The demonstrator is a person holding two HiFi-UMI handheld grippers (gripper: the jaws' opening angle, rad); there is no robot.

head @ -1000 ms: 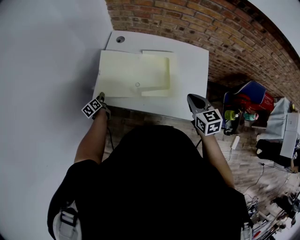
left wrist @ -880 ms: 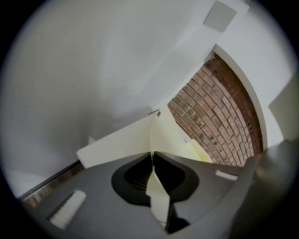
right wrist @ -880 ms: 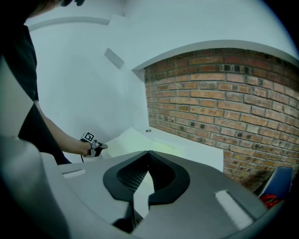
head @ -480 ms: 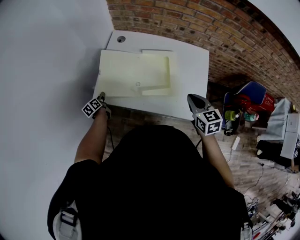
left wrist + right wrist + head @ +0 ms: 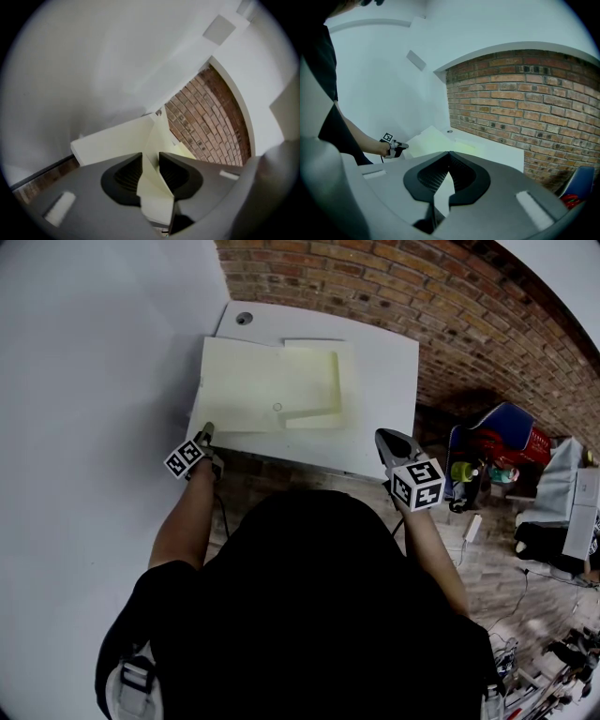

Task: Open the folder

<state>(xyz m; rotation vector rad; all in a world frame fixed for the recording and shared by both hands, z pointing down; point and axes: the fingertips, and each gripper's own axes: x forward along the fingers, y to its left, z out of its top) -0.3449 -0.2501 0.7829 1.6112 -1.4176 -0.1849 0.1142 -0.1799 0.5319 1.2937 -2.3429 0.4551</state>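
A pale yellow folder (image 5: 262,385) lies opened out flat on the white table (image 5: 384,381), with a paler pocket on its right half. My left gripper (image 5: 207,428) is at the folder's near left corner. In the left gripper view the jaws (image 5: 150,161) have just been opening, and a thin edge of the folder (image 5: 117,140) stands between the pads with a gap on each side. My right gripper (image 5: 382,435) hovers off the table's near right edge. Its tips (image 5: 449,154) meet, with nothing between them. From there I see the folder (image 5: 436,140) and the left gripper (image 5: 405,146).
A round cable hole (image 5: 244,319) sits at the table's far left corner. A white wall runs along the left and a brick wall (image 5: 422,296) behind the table. A blue and red object (image 5: 497,432) and other clutter lie on the floor at right.
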